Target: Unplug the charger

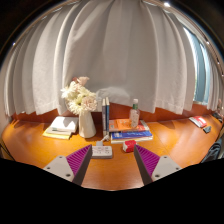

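A white power strip [102, 152] lies on the orange wooden table [110, 172], just ahead of my left finger. A small red and white charger-like block [128, 145] sits to its right, just ahead of my right finger; I cannot tell whether it is plugged in. My gripper [112, 163] is open, its purple pads [79, 159] spread wide over bare table, holding nothing.
A vase of white flowers [84, 108] stands at the back left beside stacked books [60, 127]. A dark tall bottle [106, 115], a clear bottle [134, 112] and a blue book [131, 129] stand behind the strip. White curtains hang behind.
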`<act>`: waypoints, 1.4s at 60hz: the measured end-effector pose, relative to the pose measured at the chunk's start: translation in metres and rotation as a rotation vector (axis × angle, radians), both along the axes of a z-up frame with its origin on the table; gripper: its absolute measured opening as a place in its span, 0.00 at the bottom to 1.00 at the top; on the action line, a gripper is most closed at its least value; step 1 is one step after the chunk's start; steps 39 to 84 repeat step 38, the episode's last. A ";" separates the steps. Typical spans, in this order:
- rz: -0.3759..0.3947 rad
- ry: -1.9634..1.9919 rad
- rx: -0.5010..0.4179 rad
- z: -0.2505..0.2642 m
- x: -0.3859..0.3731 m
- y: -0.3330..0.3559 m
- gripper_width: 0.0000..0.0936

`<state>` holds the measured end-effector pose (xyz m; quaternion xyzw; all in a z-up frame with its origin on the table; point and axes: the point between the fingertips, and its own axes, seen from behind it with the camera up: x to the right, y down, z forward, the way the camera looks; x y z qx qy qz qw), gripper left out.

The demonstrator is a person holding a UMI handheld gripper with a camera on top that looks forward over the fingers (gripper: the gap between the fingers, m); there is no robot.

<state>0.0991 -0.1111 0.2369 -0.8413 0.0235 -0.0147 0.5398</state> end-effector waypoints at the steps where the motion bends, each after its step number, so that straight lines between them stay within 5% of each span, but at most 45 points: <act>1: 0.003 0.004 0.000 0.000 -0.004 -0.003 0.90; 24: 0.108 0.031 -0.021 -0.018 -0.074 -0.046 0.90; 84: 0.114 0.035 -0.007 -0.016 -0.084 -0.054 0.90</act>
